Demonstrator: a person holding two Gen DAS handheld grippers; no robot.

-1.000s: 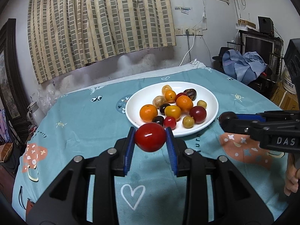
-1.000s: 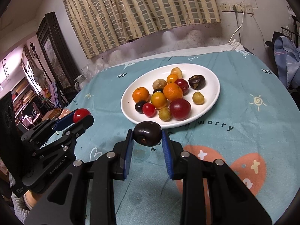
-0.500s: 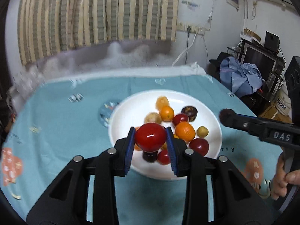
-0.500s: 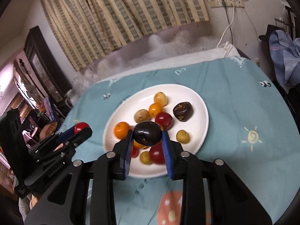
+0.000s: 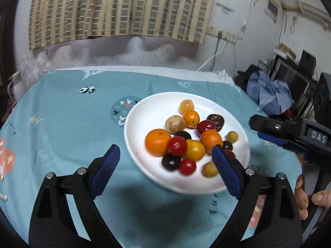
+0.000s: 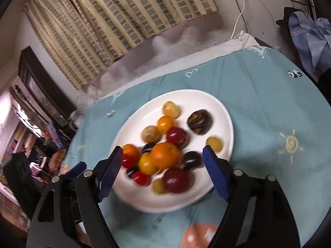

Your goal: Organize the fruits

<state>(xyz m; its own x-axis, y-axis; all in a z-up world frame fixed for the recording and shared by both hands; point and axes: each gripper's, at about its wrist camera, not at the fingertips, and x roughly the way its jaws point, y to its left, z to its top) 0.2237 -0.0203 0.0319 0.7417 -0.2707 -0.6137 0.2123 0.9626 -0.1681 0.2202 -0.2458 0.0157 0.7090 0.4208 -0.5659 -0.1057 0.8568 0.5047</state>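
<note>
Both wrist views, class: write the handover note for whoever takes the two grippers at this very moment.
Left gripper: open, empty, above the near left part of the plate.
Right gripper: open, empty, above the plate's near side.
Fruits: oranges, red tomatoes, dark plums and yellow ones all sit on the plate; none shows on the cloth.
Done: fruit gathered on the plate.
Left: probably nothing; check the table outside these views.

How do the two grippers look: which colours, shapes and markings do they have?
Both the left gripper and the right gripper are black, angular frames with silver bolts. Their fingers carry ribbed blue pads. White letters "DAS" mark the right gripper's side.
</note>
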